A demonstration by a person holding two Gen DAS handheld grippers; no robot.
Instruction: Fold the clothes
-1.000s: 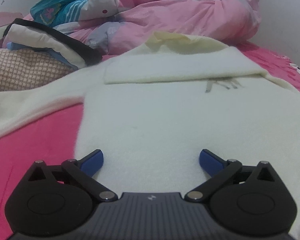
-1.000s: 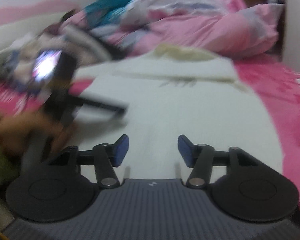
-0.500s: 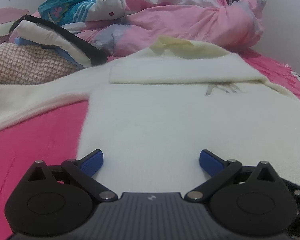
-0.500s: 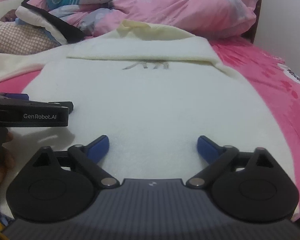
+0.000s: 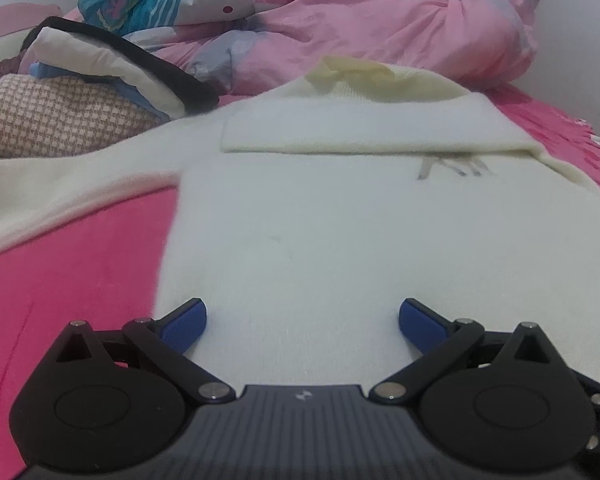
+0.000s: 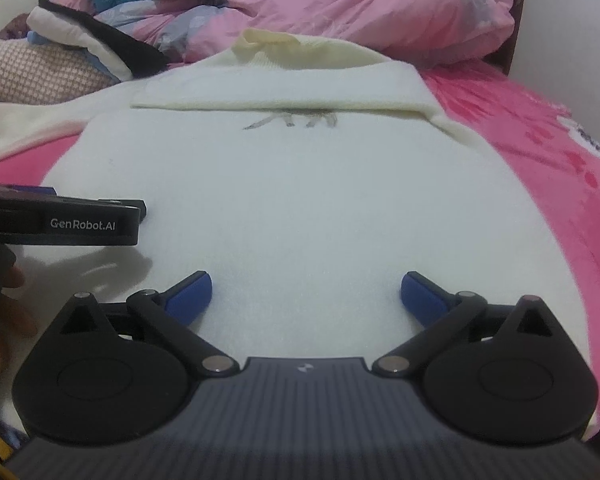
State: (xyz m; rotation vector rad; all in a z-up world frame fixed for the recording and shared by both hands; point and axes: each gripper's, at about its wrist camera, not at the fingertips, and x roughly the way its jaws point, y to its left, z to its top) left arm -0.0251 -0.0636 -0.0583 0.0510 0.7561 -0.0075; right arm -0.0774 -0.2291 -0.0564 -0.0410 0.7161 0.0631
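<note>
1. Left gripper (image 5: pixel 302 322) and right gripper (image 6: pixel 306 294): jaws spread wide on both, nothing pinched. Both sit low over the near hem of the cream sweater (image 6: pixel 300 200).
2. Sweater lies flat on the pink bedsheet (image 6: pixel 560 168), one sleeve (image 6: pixel 280 92) already across the chest.
3. We'd pinch the hem at both corners evenly, then lift together.
4. No containers in view.

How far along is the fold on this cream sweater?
Done: one sleeve lies folded across the cream sweater's chest, below the collar. In hand: nothing; left tongs and right tongs hover open over the hem. Left: the other sleeve trails across the pink bedsheet, and the body is unfolded.
</note>
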